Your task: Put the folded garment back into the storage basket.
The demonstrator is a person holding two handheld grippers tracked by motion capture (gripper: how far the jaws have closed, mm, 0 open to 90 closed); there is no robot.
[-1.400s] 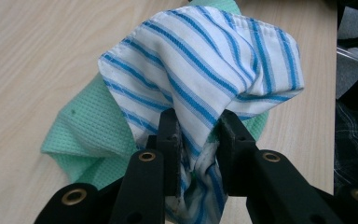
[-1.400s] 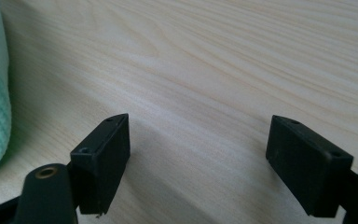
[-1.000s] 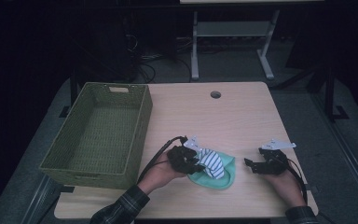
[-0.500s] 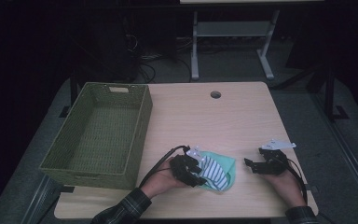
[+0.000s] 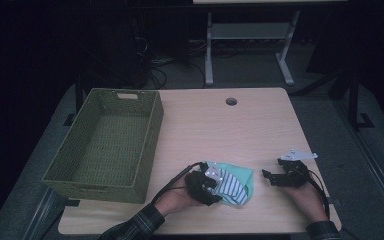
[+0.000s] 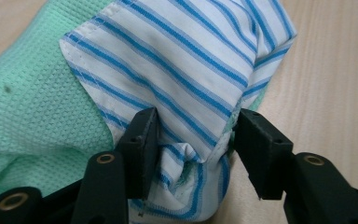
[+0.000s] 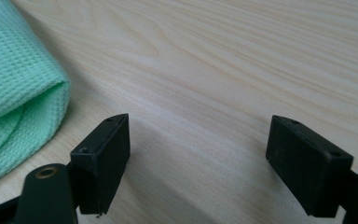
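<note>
Low in the frame, the left tongs (image 6: 193, 140), just opening, straddle the striped cloth (image 6: 186, 65) unpressed; the right tongs (image 7: 198, 163) gape empty.

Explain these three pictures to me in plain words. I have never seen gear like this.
A person sits at a wooden table and holds a tool in each hand: a hand-held gripper with two black jaws. The high view looks down from above the person. The other two pictures come from small cameras riding on each tool, looking along its jaws.

On the table lie a green woven basket and a mint green waffle cloth with a blue-striped white cloth on it.

The left hand-held gripper has a bunched fold of the striped cloth between its jaws. They have just been opening, and the right-hand jaw stands off the fabric, so nothing is gripped. The right hand-held gripper is open over bare wood beside the green cloth.
</note>
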